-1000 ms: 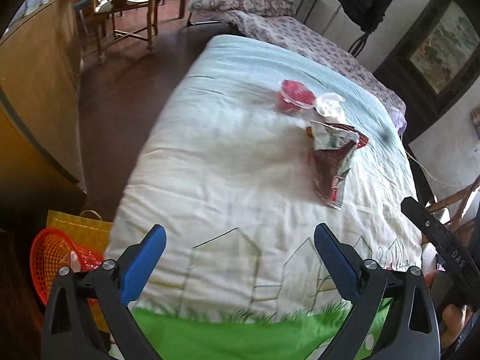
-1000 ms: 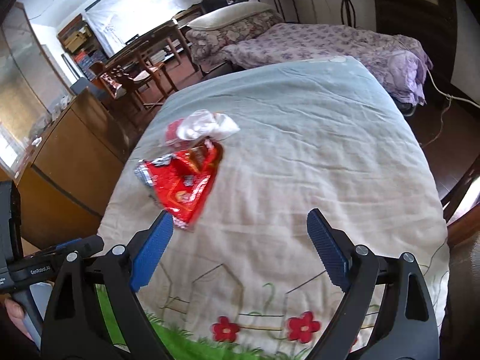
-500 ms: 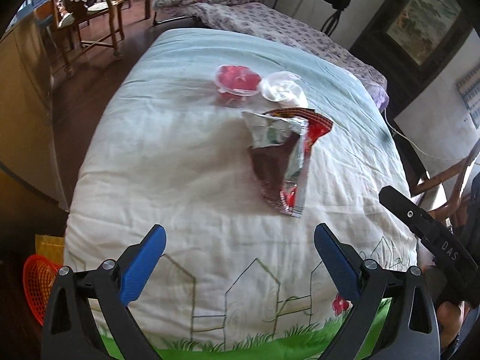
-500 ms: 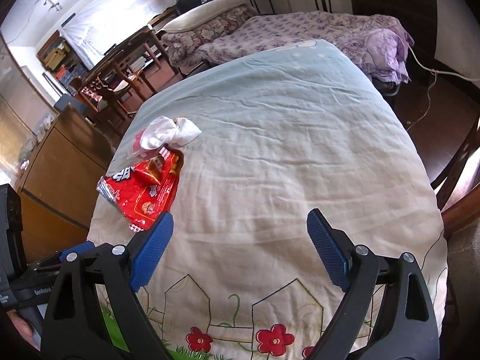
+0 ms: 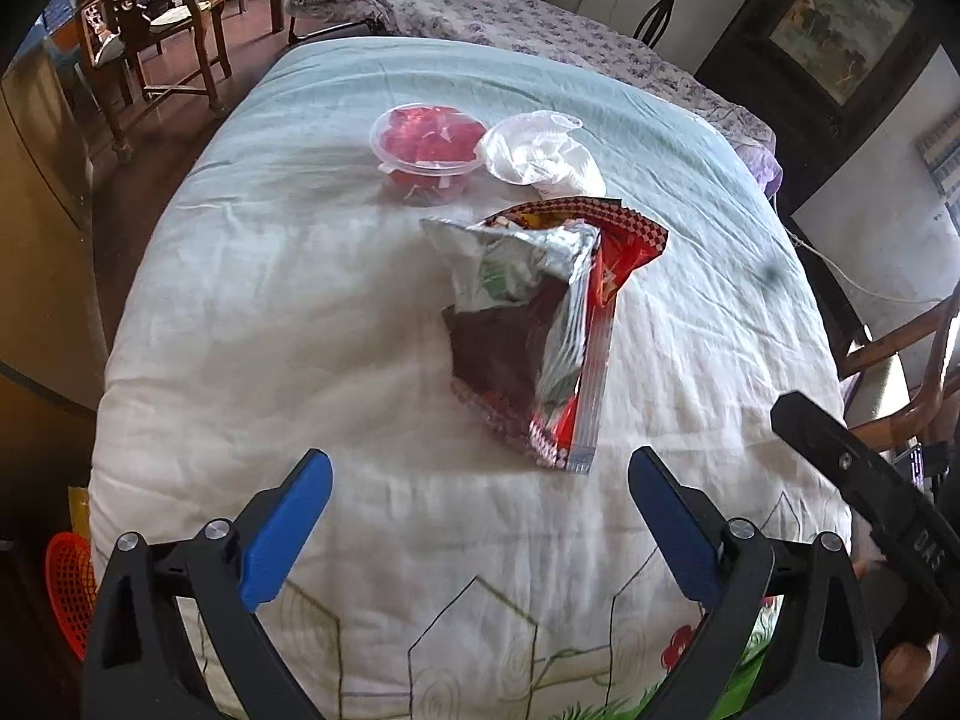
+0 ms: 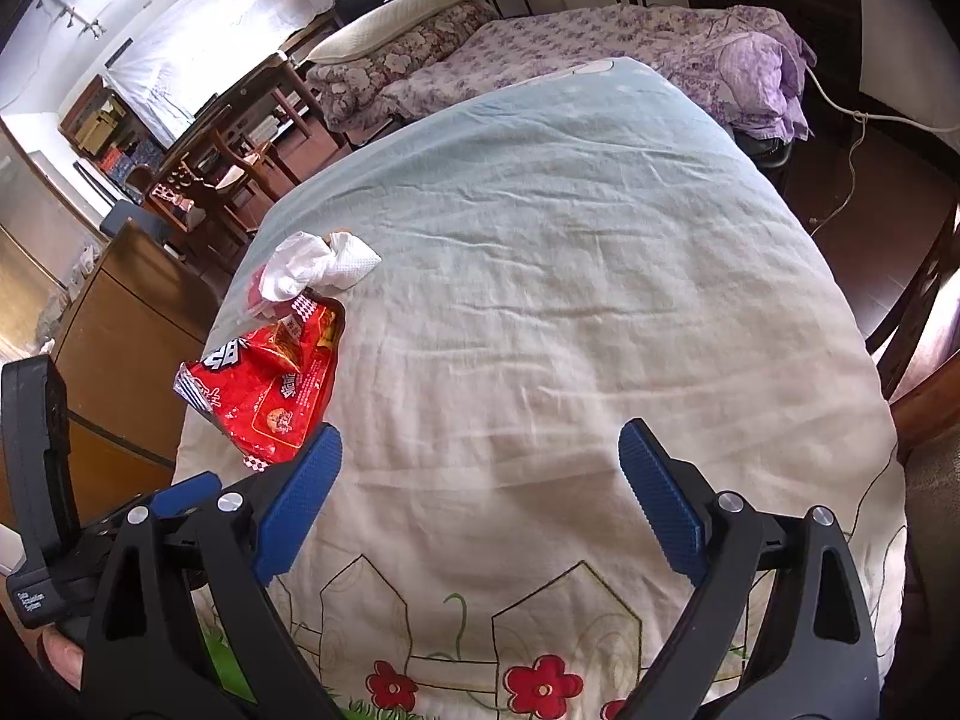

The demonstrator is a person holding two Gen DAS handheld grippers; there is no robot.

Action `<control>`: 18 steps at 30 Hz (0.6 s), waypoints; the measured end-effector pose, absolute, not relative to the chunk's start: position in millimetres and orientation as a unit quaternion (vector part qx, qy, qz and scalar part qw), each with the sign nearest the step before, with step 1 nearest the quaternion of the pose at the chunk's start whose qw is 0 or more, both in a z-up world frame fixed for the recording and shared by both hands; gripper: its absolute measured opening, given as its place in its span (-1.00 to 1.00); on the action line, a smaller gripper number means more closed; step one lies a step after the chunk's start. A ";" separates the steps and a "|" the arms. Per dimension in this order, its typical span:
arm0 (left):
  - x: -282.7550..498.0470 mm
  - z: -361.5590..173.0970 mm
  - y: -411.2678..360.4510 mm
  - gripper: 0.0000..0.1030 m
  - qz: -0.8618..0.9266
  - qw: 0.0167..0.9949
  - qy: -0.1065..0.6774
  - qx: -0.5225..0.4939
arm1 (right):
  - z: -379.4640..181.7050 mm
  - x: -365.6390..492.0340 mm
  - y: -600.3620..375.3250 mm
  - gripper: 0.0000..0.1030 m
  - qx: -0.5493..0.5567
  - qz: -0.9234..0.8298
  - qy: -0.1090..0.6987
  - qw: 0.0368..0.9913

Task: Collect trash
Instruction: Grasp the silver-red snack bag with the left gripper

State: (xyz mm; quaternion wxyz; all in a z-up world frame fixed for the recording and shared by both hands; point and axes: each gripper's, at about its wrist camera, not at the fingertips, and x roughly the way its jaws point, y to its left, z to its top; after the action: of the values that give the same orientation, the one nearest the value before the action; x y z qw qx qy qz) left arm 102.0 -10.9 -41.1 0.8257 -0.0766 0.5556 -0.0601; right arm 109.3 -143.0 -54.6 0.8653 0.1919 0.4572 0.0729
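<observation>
Crinkled red foil snack bag (image 5: 540, 324), torn open with silver lining showing, lies mid-quilt on the soft wrinkled white quilted bed (image 5: 300, 300); round clear plastic cup (image 5: 427, 147) and crumpled white tissue (image 5: 540, 150) sit just beyond it. Left tool (image 5: 480, 486) and right tool (image 6: 480, 462) both gape wide, holding nothing. Bare quilt spreads right of the bag; the bed's left edge is near.

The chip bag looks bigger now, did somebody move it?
No, the left gripper moved closer to the chip bag on the bed, so it fills more of the view. Its jaws are open, holding nothing. The right gripper drifted slightly, also open. The bag, red cup and crumpled tissue stayed put.
</observation>
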 end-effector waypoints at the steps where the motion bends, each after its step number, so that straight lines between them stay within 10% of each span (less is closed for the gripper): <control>1: 105.0 -41.6 -12.6 0.88 -0.061 0.826 0.555 -0.076 | -54.9 109.5 -142.8 0.75 0.191 0.073 0.458 0.865; 12: 139.6 -44.6 -16.8 0.85 -0.047 0.838 0.536 -0.087 | -61.9 112.8 -138.8 0.75 0.186 0.075 0.467 0.862; 15: 138.7 -44.8 -19.1 0.44 -0.048 0.844 0.528 -0.077 | -62.7 113.2 -137.8 0.75 0.184 0.076 0.465 0.862; 18: 132.5 -43.8 -24.5 -0.38 -0.065 0.847 0.524 -0.053 | -64.0 113.8 -135.8 0.75 0.183 0.076 0.465 0.863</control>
State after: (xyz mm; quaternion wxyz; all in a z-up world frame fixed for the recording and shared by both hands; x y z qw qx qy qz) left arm 132.5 -24.5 -43.8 0.8473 -0.0532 0.5244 -0.0648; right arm 113.8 -135.8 -64.0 0.8628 0.1826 0.4653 0.0755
